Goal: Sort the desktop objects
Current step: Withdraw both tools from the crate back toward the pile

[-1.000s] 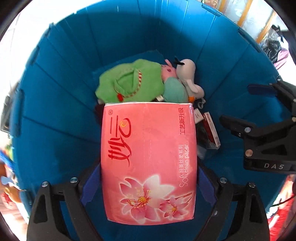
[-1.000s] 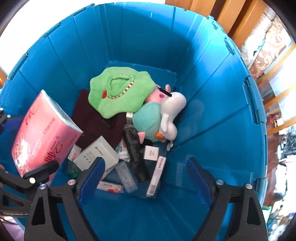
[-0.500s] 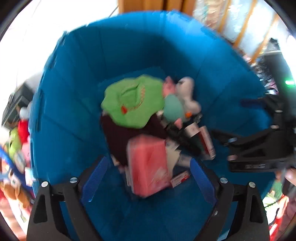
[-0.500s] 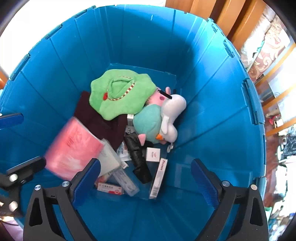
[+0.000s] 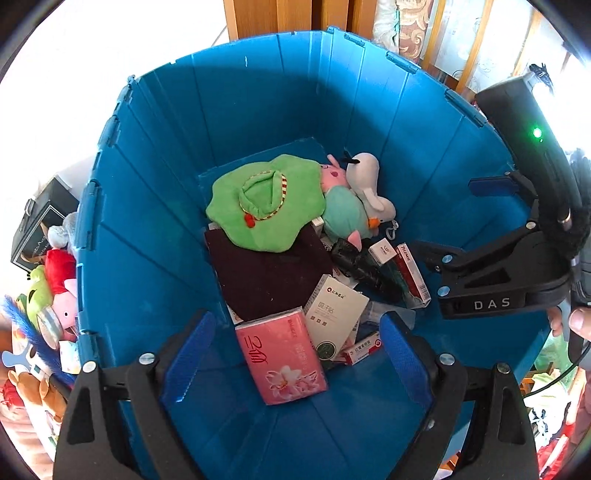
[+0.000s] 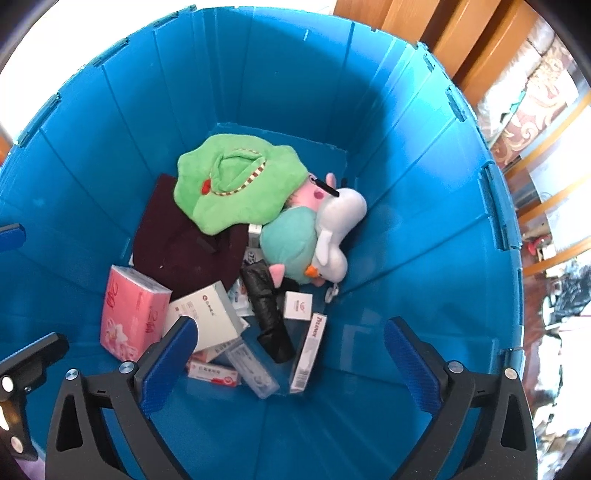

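Left claw [image 5: 295,354] agape above blue bin [image 5: 155,229]

"DAS" on right claw [image 5: 491,221], "TYLENOL" on a slim box [image 6: 310,352]

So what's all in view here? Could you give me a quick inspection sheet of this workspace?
Surface: blue bin seen from above; no tabletop in view.
Job's things: pink tissue pack lies in the bin beside a white box, part over a dark cloth; green plush, white duck plush, small cartons.
Clutter: plush toys outside the bin's left wall.
Grippers: left gripper open, empty; right gripper open, empty.
Cables: thin cable at far right.
Surroundings: wooden furniture, bright window light.
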